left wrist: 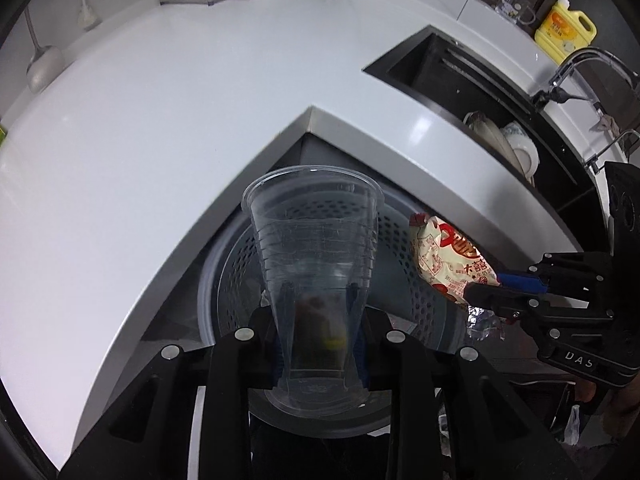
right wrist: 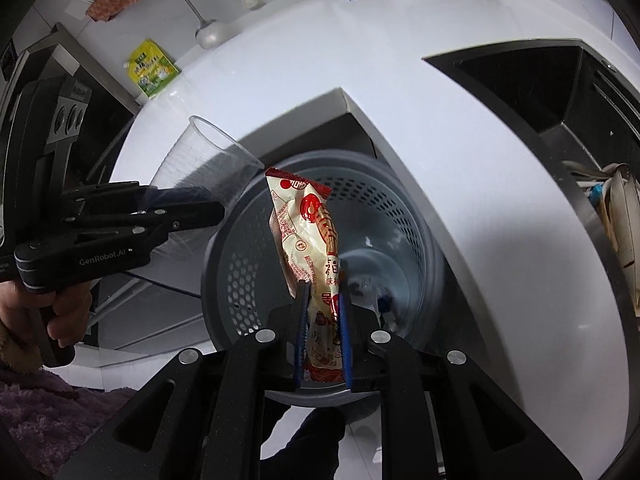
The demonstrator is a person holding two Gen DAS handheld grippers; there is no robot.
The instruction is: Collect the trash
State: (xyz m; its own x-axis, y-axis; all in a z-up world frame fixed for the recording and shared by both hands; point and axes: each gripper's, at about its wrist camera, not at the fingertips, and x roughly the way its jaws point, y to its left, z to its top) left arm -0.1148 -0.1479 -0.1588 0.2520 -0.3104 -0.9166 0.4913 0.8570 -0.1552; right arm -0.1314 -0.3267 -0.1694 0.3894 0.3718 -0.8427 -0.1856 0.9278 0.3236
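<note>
While both tools hang over the grey perforated bin [left wrist: 400, 264] tucked into the inside corner of the white bench [left wrist: 160, 128], the left tool [left wrist: 318, 292] is clamped on a clear plastic cup [left wrist: 312, 240], rim pointing away from the camera, base down between the pads. Further right, the right tool [right wrist: 323, 280] pinches a red-and-cream snack wrapper [right wrist: 304, 220] by its lower end, so the rest sticks up over the bin's opening. Some scraps already sit at the bottom of the bin, too blurry to name. Off right, a black sink [left wrist: 460, 80] holds dishes, with a yellow soap bottle [left wrist: 564, 28] behind it.
</note>
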